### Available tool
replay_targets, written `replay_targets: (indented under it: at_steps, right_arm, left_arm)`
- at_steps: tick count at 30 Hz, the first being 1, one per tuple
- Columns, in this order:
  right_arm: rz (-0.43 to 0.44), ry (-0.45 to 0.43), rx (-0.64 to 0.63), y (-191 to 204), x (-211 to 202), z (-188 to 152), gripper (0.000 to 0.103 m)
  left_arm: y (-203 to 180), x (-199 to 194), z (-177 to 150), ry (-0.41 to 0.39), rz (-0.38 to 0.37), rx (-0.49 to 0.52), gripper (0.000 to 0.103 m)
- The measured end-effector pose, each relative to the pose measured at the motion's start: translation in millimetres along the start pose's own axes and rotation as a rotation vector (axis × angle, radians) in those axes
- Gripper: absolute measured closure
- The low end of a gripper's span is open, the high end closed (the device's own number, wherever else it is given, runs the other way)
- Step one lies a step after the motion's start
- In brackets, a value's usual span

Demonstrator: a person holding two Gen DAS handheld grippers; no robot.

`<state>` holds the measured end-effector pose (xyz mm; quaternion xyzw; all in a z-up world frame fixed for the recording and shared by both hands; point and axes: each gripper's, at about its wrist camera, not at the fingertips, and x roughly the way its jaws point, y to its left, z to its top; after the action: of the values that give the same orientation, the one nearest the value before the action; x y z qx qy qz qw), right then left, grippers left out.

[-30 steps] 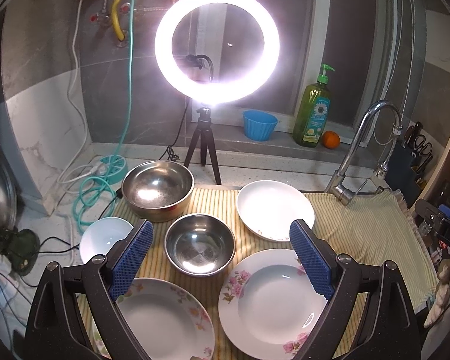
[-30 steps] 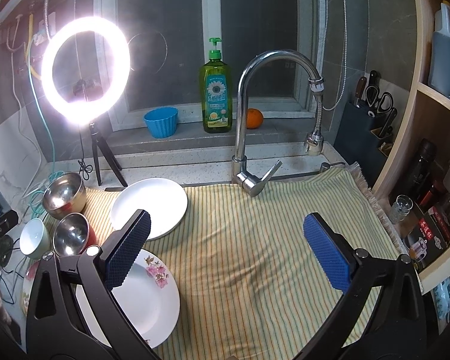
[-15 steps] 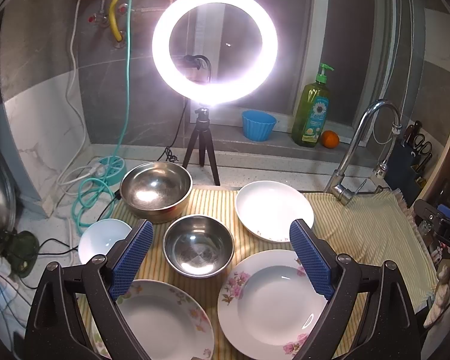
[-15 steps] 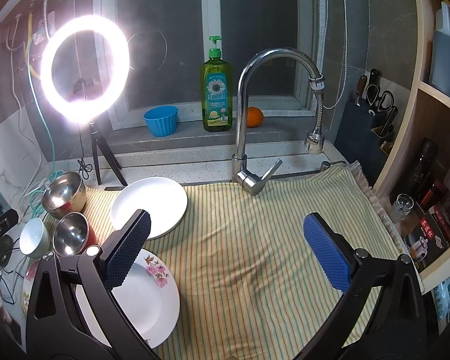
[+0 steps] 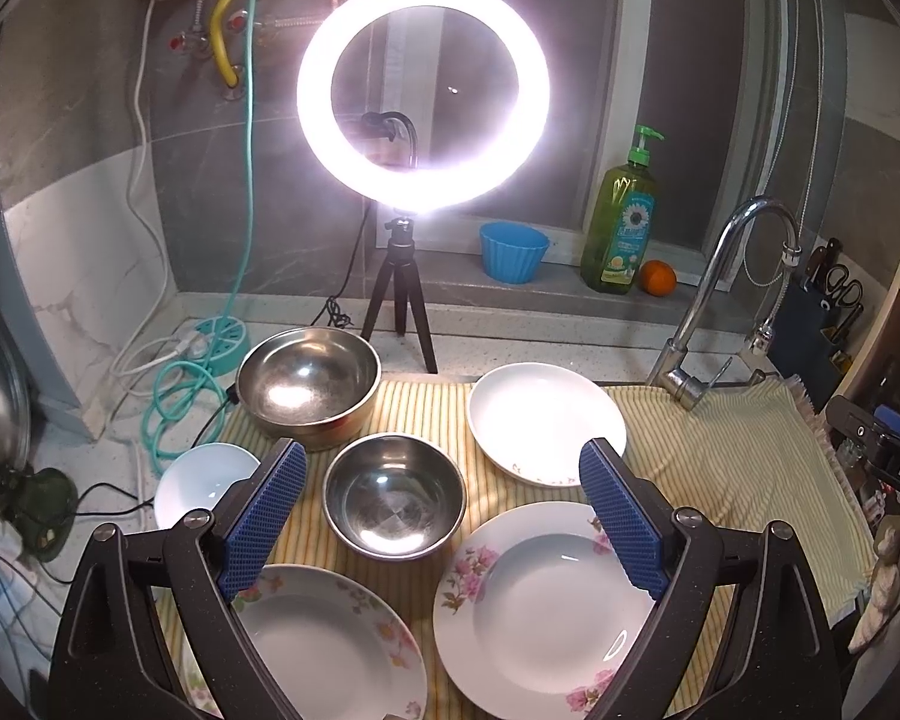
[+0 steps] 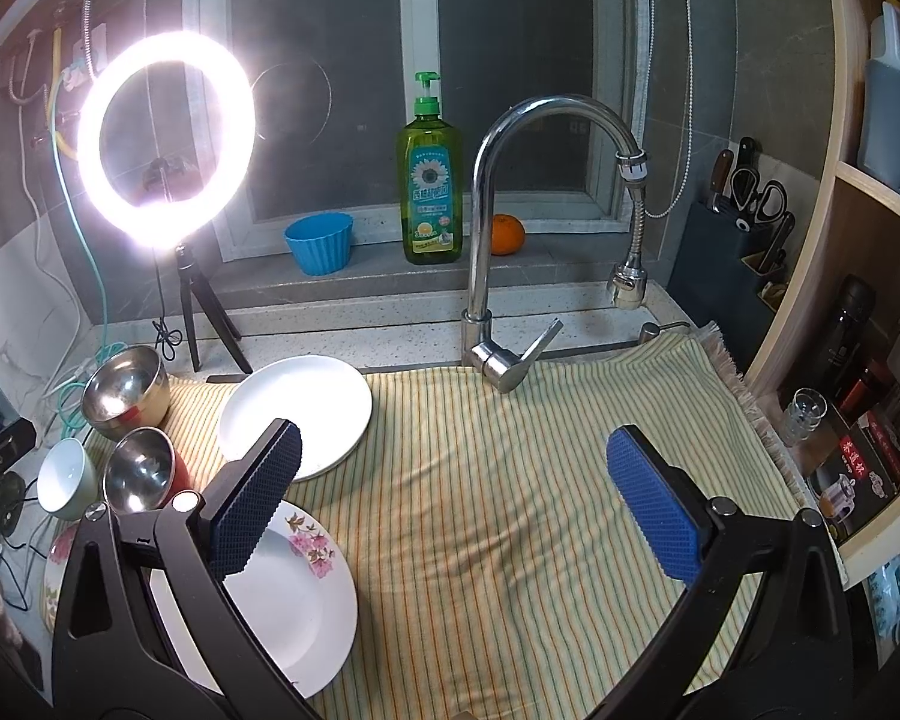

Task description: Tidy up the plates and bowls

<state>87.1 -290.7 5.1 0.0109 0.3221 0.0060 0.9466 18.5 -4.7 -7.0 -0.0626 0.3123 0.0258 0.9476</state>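
Left wrist view: the left gripper (image 5: pixel 438 516) hangs above the striped cloth (image 5: pixel 720 456) with its two blue-padded fingers spread wide and nothing between them. Below the gap sits a small steel bowl (image 5: pixel 395 495), upright on the cloth. Behind it and to the left stands a larger steel bowl (image 5: pixel 309 378), close to the small one; whether the two touch cannot be told. A small white bowl (image 5: pixel 201 480) rests off the cloth's left edge, partly hidden by the left finger. A plain white plate (image 5: pixel 546 420) lies behind the right finger. Two floral plates lie nearest the camera: the left floral plate (image 5: pixel 324 642) and the right floral plate (image 5: pixel 546 606), side by side, rims near but apart. A lit ring light (image 5: pixel 423 90) on a tripod stands behind the bowls.

Right wrist view: the right gripper (image 6: pixel 450 498) also has its fingers spread wide, holding nothing, over a bare stretch of the cloth. All dishes lie to its left: the plain white plate (image 6: pixel 297 414), one floral plate (image 6: pixel 294 594) partly under the left finger, and the three bowls beyond. A chrome faucet (image 6: pixel 486 264) rises at the cloth's far edge. On the window ledge stand a green soap bottle (image 6: pixel 429 180), a blue cup (image 6: pixel 319 243) and an orange (image 6: pixel 507 234).
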Motion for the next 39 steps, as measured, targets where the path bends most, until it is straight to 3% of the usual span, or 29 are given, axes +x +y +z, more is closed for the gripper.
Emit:
replay_targets:
  at_steps: [27, 39]
  right_arm:
    - [0.023, 0.076, -0.012, -1, 24, -12, 0.000]
    - [0.069, 0.159, -0.015, -12, 44, -29, 0.000]
  left_arm:
    - [-5, 13, -8, 0.049, 0.004, 0.024, 0.013]
    - [-2, 34, -28, 0.160, -0.021, 0.004, 0.017]
